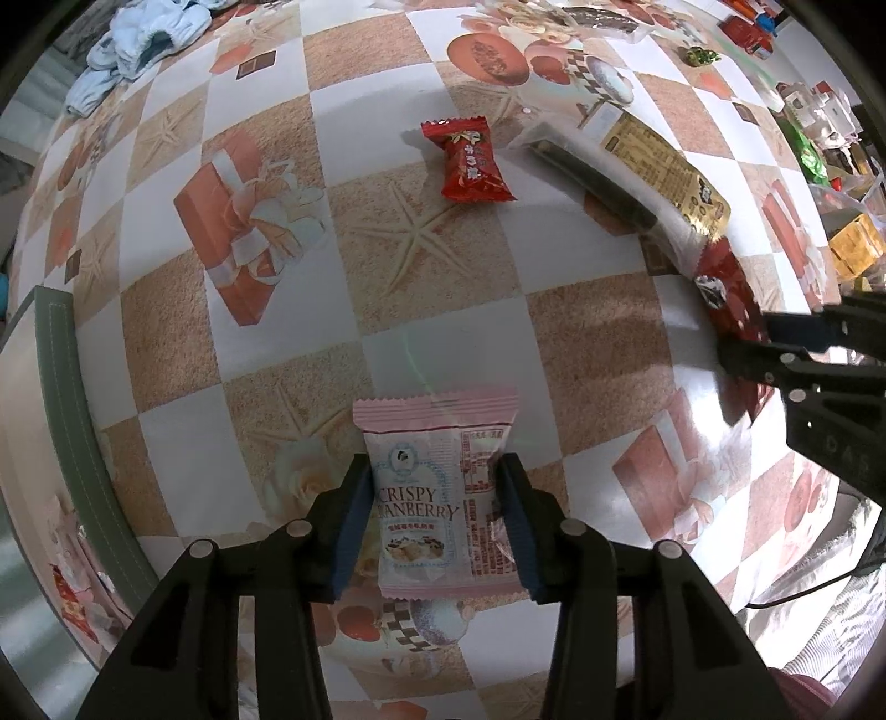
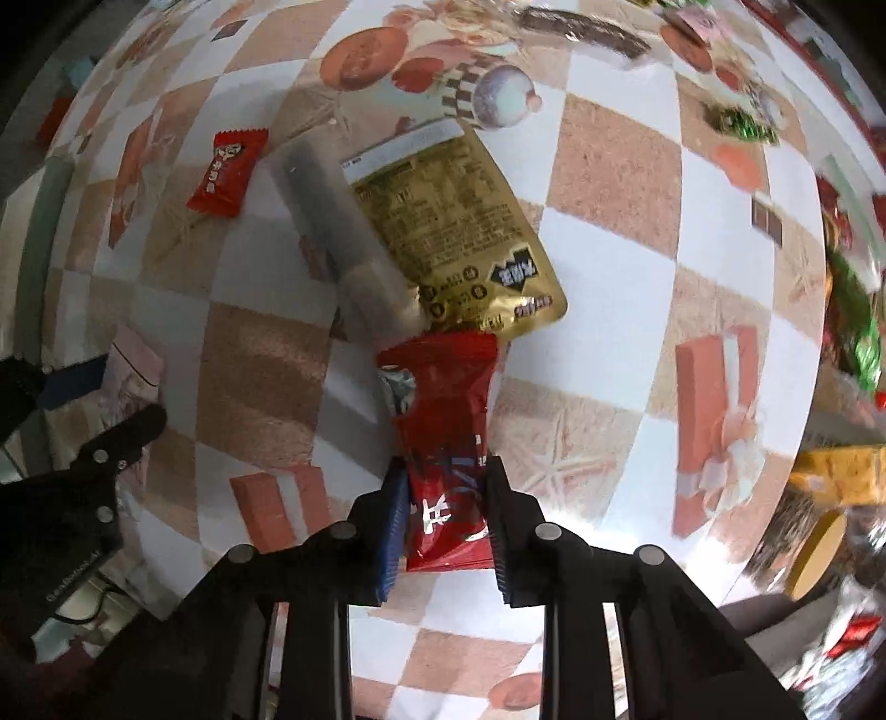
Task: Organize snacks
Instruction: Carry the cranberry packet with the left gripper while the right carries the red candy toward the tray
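My left gripper (image 1: 434, 471) is shut on a pink Crispy Cranberry packet (image 1: 437, 487), held above the patterned tablecloth. My right gripper (image 2: 446, 471) is shut on a red snack packet (image 2: 443, 437); it also shows at the right of the left wrist view (image 1: 731, 299). A small red candy packet (image 1: 470, 160) lies further out on the table, also in the right wrist view (image 2: 224, 171). A gold pouch (image 2: 454, 232) and a long clear-wrapped dark bar (image 2: 338, 221) lie just beyond the red packet.
A green-edged tray or chair edge (image 1: 61, 387) is at the left. Blue cloth (image 1: 138, 39) lies at the far left corner. Clear containers with more snacks (image 1: 830, 144) stand at the right edge. A yellow box (image 2: 841, 471) and wrapped snacks (image 2: 853, 315) sit at the right.
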Demonstrator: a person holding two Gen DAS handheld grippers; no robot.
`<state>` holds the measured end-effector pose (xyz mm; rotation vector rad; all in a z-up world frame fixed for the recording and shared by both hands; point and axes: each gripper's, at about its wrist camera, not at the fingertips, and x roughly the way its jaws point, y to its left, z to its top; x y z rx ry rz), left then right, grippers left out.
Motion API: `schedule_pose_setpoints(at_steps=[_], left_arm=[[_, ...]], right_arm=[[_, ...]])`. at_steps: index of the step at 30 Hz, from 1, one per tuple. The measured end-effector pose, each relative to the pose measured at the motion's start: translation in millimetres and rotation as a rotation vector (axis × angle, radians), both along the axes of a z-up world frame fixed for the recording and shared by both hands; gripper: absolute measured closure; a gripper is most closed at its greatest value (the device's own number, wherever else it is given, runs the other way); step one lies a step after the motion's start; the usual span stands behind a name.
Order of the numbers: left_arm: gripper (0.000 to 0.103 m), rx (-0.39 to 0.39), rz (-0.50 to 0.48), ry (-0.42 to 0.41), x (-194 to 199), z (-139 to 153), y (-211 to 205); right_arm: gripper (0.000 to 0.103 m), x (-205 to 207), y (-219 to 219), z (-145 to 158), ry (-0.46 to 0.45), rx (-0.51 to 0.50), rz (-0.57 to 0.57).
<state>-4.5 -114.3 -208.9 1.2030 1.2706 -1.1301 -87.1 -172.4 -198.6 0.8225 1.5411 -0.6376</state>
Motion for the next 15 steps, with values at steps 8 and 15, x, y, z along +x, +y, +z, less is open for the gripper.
schedule_pose_setpoints(at_steps=[8,15], left_arm=[[0.055,-0.016,0.003,0.016,1.8,16.1,23.0],[0.055,-0.033,-0.007,0.017,6.1,36.0,55.3]], right_arm=[[0.075,-6.8,21.0,11.2,-0.059,0.091,-0.119],[0.075,6.6,46.8,28.2,-0.083,0.100,-0.140]])
